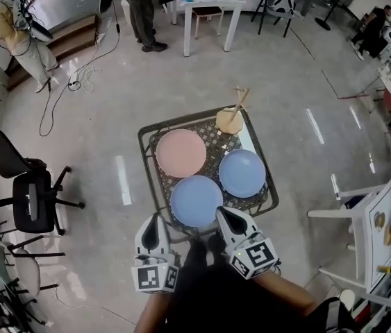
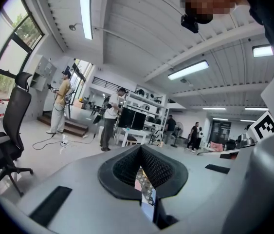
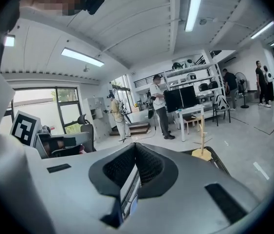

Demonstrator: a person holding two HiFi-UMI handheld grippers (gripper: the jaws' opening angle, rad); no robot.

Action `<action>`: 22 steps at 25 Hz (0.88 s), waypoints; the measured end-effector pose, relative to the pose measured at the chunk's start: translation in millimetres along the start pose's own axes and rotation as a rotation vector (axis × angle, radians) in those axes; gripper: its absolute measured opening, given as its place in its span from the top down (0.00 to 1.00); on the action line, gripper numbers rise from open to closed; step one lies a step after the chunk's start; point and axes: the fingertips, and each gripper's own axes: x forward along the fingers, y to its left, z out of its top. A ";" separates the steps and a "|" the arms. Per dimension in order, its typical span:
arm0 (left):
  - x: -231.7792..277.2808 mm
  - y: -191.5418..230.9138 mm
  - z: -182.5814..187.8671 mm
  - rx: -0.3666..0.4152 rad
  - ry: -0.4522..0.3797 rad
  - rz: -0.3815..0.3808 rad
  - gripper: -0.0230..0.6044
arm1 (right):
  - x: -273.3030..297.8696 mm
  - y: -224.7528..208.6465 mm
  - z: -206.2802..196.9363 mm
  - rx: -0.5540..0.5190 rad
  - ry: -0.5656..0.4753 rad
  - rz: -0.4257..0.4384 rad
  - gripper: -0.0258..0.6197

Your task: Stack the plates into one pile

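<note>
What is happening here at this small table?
A person holds a left gripper and a right gripper, both shut and empty, at the near edge of the table. On it lie a pink plate, a near blue plate and a far blue plate, none stacked yet.

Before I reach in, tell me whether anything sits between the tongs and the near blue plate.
Nothing visible does. The left tongs and right tongs, both shut and empty, hang at the table's near side, with the near blue plate lying bare just ahead. The wooden stand sits at the far edge, out of the way.
</note>
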 end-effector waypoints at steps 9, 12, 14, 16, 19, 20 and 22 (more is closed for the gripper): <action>36.3 18.9 -6.0 -0.007 0.024 0.028 0.94 | 40.3 -21.3 1.7 0.014 0.011 0.003 0.95; 51.0 28.4 -4.7 -0.009 0.033 0.045 0.94 | 58.4 -27.0 3.0 0.017 0.022 0.015 0.95; 62.3 33.7 -6.5 -0.012 0.047 0.057 0.94 | 71.0 -34.1 2.4 0.016 0.037 0.018 0.95; 74.8 38.3 -11.5 -0.019 0.065 0.067 0.94 | 83.6 -43.6 1.7 0.017 0.051 0.019 0.95; 93.9 44.4 -21.2 -0.026 0.099 0.074 0.94 | 101.1 -57.6 0.8 0.019 0.069 0.020 0.95; 100.8 46.4 -24.1 -0.026 0.108 0.076 0.94 | 107.1 -62.6 0.0 0.019 0.076 0.019 0.95; 114.4 49.9 -29.2 -0.029 0.123 0.082 0.94 | 118.7 -73.4 -2.4 0.020 0.090 0.019 0.95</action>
